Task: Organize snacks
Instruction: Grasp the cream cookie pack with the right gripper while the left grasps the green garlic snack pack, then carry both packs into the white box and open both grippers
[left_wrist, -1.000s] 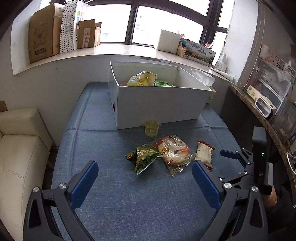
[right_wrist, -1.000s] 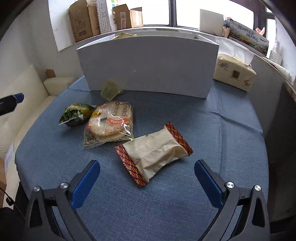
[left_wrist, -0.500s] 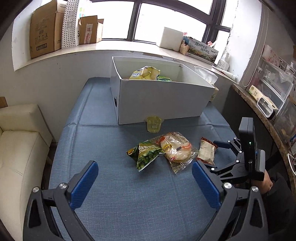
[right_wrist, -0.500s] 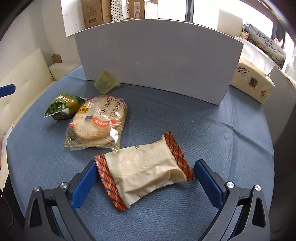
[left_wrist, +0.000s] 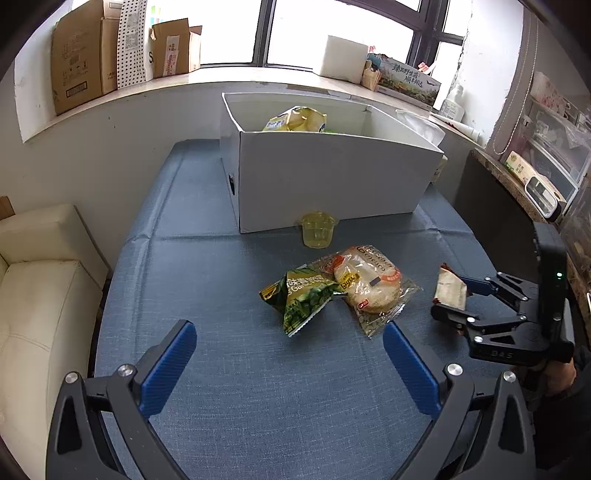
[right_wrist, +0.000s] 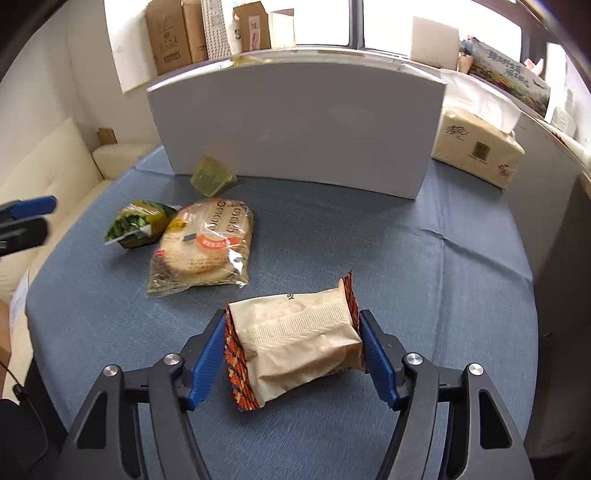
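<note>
**Right gripper closes on the beige snack pack**

The blue cloth-covered table (left_wrist: 229, 369) carries everything; at its far side stands the large white cardboard box (left_wrist: 332, 181), open at the top with a yellow chip bag (left_wrist: 295, 120) already inside.

Just in front of the box sits a small yellow jelly cup (left_wrist: 318, 229). Nearer lie a clear-wrapped round bread (right_wrist: 207, 251) and a green snack bag (right_wrist: 138, 223), touching each other.

The beige pack with orange-red crimped ends (right_wrist: 295, 338) lies between the fingers of the right gripper (right_wrist: 293, 354). Its long axis runs across from one finger to the other, so each blue pad meets a crimped end. The pads touch or nearly touch the pack; I judge it gripped, though it seems not yet lifted off the cloth.

The left gripper (left_wrist: 288, 363) hovers with its jaws wide apart and empty, nearer to the green bag. The box lies straight ahead of the right gripper, so the carry looks short.
</note>
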